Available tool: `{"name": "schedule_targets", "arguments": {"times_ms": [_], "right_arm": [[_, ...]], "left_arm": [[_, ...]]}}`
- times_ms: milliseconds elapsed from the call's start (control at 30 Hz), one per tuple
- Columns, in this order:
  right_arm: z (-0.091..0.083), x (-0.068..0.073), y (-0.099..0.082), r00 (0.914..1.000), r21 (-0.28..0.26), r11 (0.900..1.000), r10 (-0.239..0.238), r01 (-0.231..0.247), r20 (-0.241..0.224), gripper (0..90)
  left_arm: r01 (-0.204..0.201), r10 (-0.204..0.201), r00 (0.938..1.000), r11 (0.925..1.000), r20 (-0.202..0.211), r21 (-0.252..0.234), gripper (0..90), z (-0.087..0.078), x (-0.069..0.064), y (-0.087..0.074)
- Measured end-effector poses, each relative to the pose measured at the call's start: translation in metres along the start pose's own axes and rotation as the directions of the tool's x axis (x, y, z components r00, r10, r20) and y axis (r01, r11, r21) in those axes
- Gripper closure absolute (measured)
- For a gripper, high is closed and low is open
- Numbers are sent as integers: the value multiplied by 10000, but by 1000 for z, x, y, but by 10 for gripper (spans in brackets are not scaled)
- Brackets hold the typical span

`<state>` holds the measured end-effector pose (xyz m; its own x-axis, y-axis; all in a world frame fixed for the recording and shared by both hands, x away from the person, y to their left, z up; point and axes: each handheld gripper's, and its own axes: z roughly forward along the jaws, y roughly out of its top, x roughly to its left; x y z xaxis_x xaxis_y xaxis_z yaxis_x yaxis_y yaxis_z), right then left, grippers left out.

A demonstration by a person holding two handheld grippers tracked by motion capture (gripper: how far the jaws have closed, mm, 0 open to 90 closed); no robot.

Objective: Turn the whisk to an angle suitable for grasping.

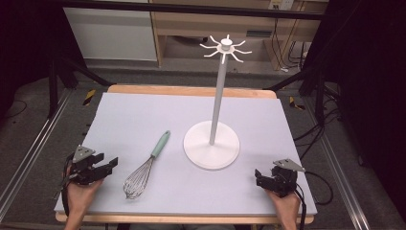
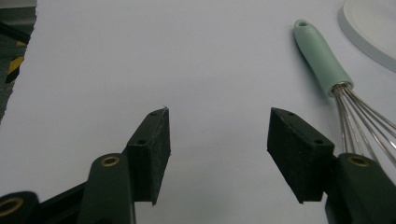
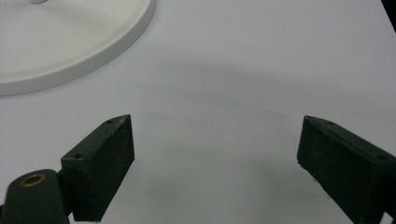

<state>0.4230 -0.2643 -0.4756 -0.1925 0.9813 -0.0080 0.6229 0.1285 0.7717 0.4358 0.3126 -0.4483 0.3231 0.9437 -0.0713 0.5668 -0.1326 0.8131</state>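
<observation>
A wire whisk (image 1: pixel 146 167) with a mint-green handle lies flat on the pale mat, handle pointing away from me toward the stand. A white stand (image 1: pixel 212 143) with a round base, a tall pole and hooked arms at its top stands at mid-table. My left gripper (image 1: pixel 109 164) rests near the mat's front left, open and empty, just left of the whisk's wires. In the left gripper view the whisk (image 2: pixel 327 65) lies to the right of the gripper (image 2: pixel 218 135). My right gripper (image 1: pixel 259 176) sits at the front right, open, with only bare mat between its jaws (image 3: pixel 215 149).
The pale mat (image 1: pixel 143 115) covers a wooden table whose edge shows at the back and front. The stand's base (image 3: pixel 70 42) lies ahead and left of the right gripper. Metal rails, cables and dark floor run along both sides of the table.
</observation>
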Motion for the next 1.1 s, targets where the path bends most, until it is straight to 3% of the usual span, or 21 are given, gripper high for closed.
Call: {"name": "schedule_targets", "arguments": {"times_ms": [767,833,1100], "right_arm": [[1,2,0,9998,46,9998,-203,203,72,113],[1,2,0,9998,102,9998,-171,170,84,113],[3,2,0,9996,136,9996,-230,228,147,112]], "left_arm": [[-502,505,9964,9987,677,-65,411,-5,-27,12],[-471,472,9943,9989,952,-34,411,-6,-31,15],[-713,724,9899,9974,1216,-132,401,-8,-44,23]]}}
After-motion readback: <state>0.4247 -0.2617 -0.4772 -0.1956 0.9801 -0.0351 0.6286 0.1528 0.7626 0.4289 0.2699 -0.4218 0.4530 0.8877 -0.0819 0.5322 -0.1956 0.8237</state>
